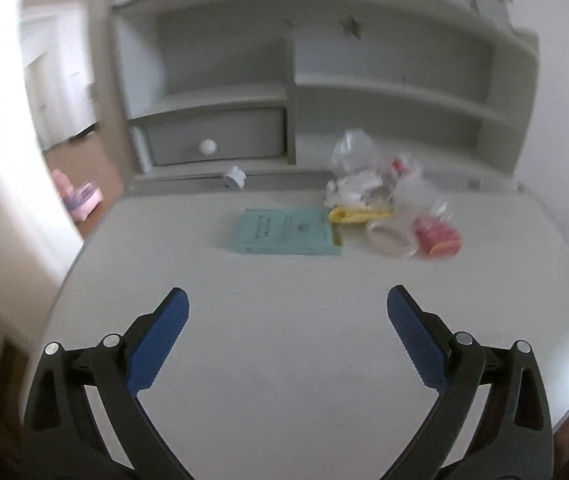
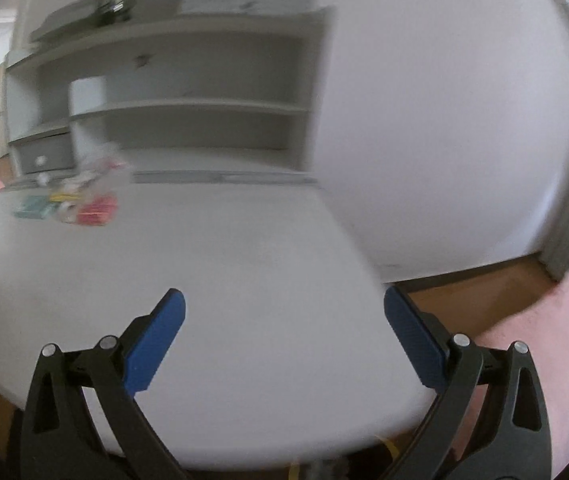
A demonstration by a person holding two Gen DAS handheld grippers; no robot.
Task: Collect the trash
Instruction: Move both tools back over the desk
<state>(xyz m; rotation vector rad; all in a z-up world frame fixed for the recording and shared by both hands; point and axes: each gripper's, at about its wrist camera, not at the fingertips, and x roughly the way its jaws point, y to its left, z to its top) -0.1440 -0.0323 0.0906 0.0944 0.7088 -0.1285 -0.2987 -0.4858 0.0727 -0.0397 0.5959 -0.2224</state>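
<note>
A heap of trash lies at the back of the white desk [image 1: 284,360]: crumpled clear plastic and white paper [image 1: 364,172], a yellow wrapper [image 1: 358,215], a roll of tape [image 1: 388,238] and a pink-red packet [image 1: 438,236]. A teal booklet [image 1: 288,232] lies flat to its left. My left gripper [image 1: 288,304] is open and empty, well short of the heap. My right gripper [image 2: 284,306] is open and empty over the desk's right front edge. In the right wrist view the heap [image 2: 88,200] is far off at the left.
A grey shelf unit [image 1: 292,92] with a drawer [image 1: 216,142] stands behind the desk. A small white object [image 1: 235,177] sits at its foot. A pink toy [image 1: 80,196] lies on the floor at left. A pink cushion [image 2: 544,360] is right of the desk.
</note>
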